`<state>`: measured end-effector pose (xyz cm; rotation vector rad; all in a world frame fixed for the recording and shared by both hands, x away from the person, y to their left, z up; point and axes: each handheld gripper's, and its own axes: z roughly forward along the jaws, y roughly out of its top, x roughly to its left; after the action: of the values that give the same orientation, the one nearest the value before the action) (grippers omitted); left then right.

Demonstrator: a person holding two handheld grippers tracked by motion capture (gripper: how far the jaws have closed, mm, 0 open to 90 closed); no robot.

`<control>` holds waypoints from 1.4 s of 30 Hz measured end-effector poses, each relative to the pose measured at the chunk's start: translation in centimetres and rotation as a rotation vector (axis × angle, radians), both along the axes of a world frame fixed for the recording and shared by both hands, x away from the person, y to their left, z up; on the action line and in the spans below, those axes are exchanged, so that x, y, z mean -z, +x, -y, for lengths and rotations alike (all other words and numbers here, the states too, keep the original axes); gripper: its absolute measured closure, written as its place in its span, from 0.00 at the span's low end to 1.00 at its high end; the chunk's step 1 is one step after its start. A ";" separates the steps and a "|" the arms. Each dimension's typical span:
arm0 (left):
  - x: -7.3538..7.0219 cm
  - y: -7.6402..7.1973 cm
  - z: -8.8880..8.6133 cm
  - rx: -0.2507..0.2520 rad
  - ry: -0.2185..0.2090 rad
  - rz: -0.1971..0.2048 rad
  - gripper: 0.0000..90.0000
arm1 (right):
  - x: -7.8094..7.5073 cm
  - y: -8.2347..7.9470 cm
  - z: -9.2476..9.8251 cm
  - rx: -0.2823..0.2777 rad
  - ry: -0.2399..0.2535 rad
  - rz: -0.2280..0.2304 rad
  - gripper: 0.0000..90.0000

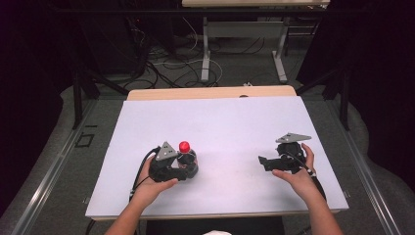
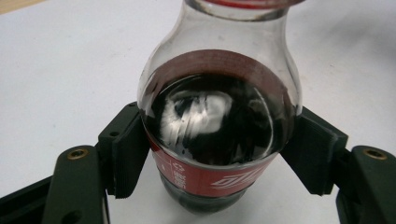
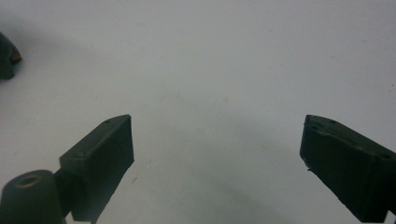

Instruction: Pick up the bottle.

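White paper covers the table (image 1: 220,122), with bare wood at its far edge. Behind it the room is dark, and cables (image 1: 166,68) lie on a grey floor by another table's legs. The bottle (image 2: 219,121) stands on the left part of the table. It is clear, with dark drink, a red label and a red cap (image 1: 184,146). The left gripper (image 1: 188,166) squeezes its sides. The right gripper (image 3: 217,163) sits well apart, with its jaws wide and nothing between them.
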<state>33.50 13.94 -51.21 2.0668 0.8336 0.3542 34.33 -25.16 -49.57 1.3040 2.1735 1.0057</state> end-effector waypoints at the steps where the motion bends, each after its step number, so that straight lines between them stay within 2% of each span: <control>1: 0.0 -0.1 0.1 -0.008 -0.004 -0.002 0.33 | -0.1 0.0 0.1 -0.005 0.001 0.003 0.15; 4: -0.2 -0.1 0.1 -0.014 0.002 0.004 0.33 | -0.3 -0.1 -0.1 -0.014 0.031 0.004 0.17; 5: -0.3 -0.1 0.0 -0.011 0.001 -0.014 0.33 | -0.4 -0.2 -0.1 -0.018 0.035 0.004 0.17; 7: -0.6 -0.3 -0.1 -0.027 -0.006 -0.005 0.33 | -0.5 -0.3 -0.2 -0.031 0.038 0.008 0.18; 13: -1.5 -0.5 0.2 -0.033 -0.026 0.004 0.33 | -1.1 -0.7 -1.0 -0.072 0.019 0.026 0.28; 18: -2.1 -0.5 0.8 -0.023 -0.007 0.004 0.33 | -2.2 -1.1 -2.2 -0.124 0.023 0.020 0.34; 19: -2.5 -0.5 1.2 -0.019 0.011 0.000 0.33 | -2.5 -1.1 -2.4 -0.132 0.023 0.017 0.34; 21: -2.6 -0.5 1.5 -0.023 0.005 0.001 0.33 | -2.8 -1.2 -2.8 -0.135 0.027 0.021 0.35; 24: -3.3 -0.2 2.4 -0.008 0.004 -0.003 0.33 | -4.1 -1.2 -3.8 -0.182 0.021 0.051 0.37; 27: -3.8 -0.1 3.2 0.005 0.013 -0.001 0.33 | -4.8 -1.3 -4.6 -0.200 0.037 0.088 0.38; 30: -3.8 0.0 3.7 0.016 0.012 0.002 0.33 | -5.3 -1.3 -5.1 -0.209 0.027 0.099 0.38; 35: -3.8 0.1 4.9 0.034 0.017 0.005 0.33 | -6.6 -1.1 -6.7 -0.270 0.029 0.106 0.38; 40: -3.5 0.0 5.8 0.052 0.017 0.002 0.33 | -7.2 -1.2 -7.9 -0.320 0.053 0.110 0.38; 42: -3.5 0.0 5.9 0.055 0.020 0.007 0.33 | -7.5 -1.3 -8.3 -0.325 0.078 0.103 0.40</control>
<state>33.55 8.03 -47.72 2.1012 0.7706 0.3409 32.98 -16.81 -42.10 0.9229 2.3323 1.2612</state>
